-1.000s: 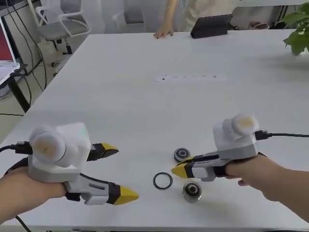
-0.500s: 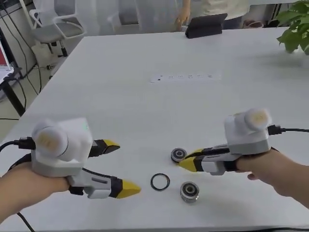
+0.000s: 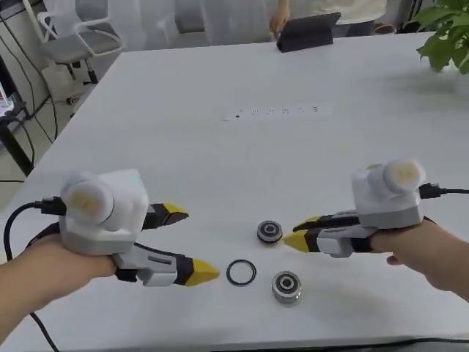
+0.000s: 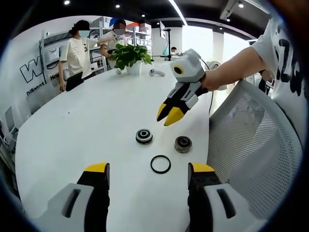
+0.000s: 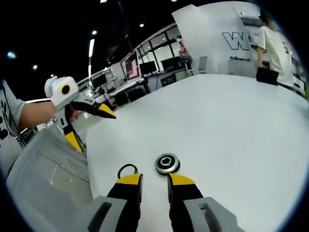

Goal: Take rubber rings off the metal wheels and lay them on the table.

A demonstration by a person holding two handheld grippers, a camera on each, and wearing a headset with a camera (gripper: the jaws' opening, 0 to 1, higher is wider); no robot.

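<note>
White table (image 3: 308,154) carries one loose rubber ring (image 3: 241,272) and two metal wheels (image 3: 270,232); plant (image 3: 443,37) at far corner. Left gripper (image 3: 198,243) jaws wide apart, right gripper (image 3: 295,230) jaws narrowly apart, both empty.

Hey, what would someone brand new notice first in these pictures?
Two yellow-tipped tools face each other low over the white table: the left tool wide open, the right tool barely parted. Between them lie a loose black rubber ring and two metal wheels, one by the right tool's tips, the other nearer the table's front edge.
</note>
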